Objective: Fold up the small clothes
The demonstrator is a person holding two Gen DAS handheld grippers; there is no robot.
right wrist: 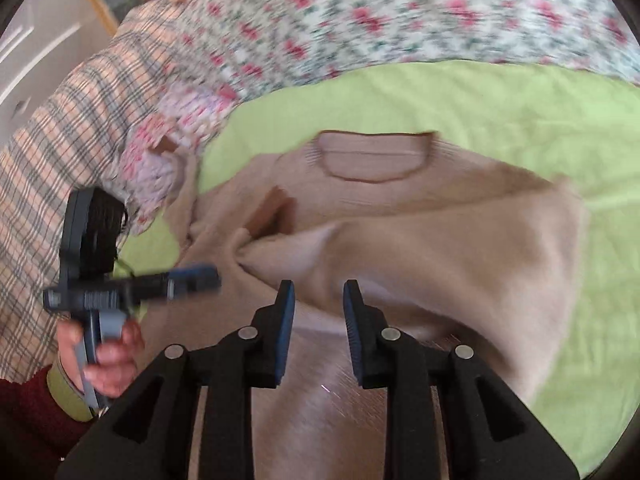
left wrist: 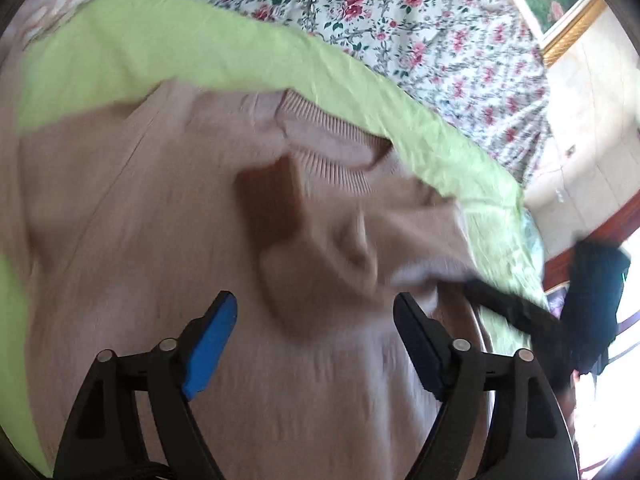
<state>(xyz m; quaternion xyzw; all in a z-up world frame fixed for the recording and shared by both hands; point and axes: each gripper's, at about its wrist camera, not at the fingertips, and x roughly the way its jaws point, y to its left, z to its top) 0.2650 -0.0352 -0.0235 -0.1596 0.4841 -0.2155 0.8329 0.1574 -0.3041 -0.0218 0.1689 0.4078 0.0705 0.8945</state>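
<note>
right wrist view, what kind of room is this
Probably a bedroom in a home: the tan sweater lies on a green cloth spread over a floral sheet, with a plaid cover beside it and a framed picture on the wall.

Beige knit sweater [right wrist: 440,232]: soft, matt, ribbed collar. Lime-green cloth sheet [right wrist: 520,112]: matt, lightly creased. Floral-print cotton bedcover [left wrist: 360,4]: matt. Black plastic right gripper [right wrist: 319,292] w/ blue rubbery pads [right wrist: 286,320], metal pins.
</note>
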